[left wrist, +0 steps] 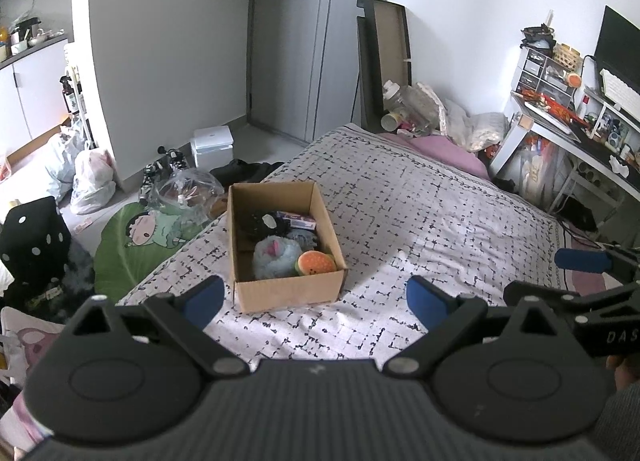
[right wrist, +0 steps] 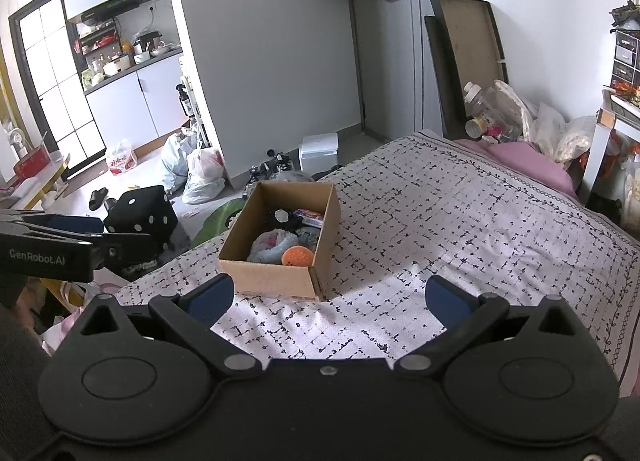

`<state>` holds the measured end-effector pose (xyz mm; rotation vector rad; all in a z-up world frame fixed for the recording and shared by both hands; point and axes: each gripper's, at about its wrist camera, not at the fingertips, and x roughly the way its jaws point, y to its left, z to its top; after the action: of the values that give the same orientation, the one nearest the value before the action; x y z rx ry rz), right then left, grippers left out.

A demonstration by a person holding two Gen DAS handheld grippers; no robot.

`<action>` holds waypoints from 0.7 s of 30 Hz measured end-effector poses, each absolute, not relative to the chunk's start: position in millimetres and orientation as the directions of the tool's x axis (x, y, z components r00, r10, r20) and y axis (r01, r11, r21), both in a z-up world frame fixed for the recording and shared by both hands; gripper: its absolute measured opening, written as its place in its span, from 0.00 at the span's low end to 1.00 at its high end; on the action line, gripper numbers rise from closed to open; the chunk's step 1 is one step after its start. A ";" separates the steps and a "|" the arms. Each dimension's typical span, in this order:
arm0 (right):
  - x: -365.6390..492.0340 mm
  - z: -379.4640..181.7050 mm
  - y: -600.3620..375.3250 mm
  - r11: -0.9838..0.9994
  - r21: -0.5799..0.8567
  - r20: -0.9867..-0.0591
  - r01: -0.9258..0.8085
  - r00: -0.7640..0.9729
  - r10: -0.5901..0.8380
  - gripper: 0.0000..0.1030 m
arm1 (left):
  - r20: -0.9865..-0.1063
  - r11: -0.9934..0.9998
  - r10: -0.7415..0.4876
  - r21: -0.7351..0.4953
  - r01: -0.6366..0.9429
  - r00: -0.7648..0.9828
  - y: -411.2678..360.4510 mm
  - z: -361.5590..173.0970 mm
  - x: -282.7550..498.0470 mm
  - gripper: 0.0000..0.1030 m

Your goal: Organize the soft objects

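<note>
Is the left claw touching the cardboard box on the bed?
Apart. In the left wrist view the open left claw hangs short of the cardboard box, and patterned bedsheet shows between its fingers and the box.

Both tongs spread wide, empty: L [left wrist: 316,297], R [right wrist: 330,299], held side by side.

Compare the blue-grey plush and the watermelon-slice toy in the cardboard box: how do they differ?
The blue-grey plush is larger, fuzzy and pale, with a pink patch; the watermelon-slice toy is smaller, smoother and bright orange with a green rim and dark seeds. The plush sits mid-box, the toy nearer the front corner. Both lie touching inside the cardboard box.
</note>
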<state>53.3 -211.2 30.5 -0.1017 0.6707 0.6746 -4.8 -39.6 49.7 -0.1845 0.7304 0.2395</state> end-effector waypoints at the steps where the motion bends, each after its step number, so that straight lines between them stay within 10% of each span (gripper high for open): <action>1: 53.9 30.5 -210.9 0.783 0.122 -0.604 -0.610 0.581 0.546 1.00 | -0.679 0.957 0.148 -0.084 -0.277 0.719 -40.4 49.3 -4.1 0.94; 21: 56.2 32.8 -206.5 0.781 0.134 -0.616 -0.609 0.567 0.547 1.00 | -0.648 0.968 0.163 -0.041 -0.247 0.744 -47.8 55.9 -7.1 0.94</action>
<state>56.2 -206.5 32.8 -0.0973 0.6888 0.6810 -7.1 -47.8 55.9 -0.1269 0.6965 0.2249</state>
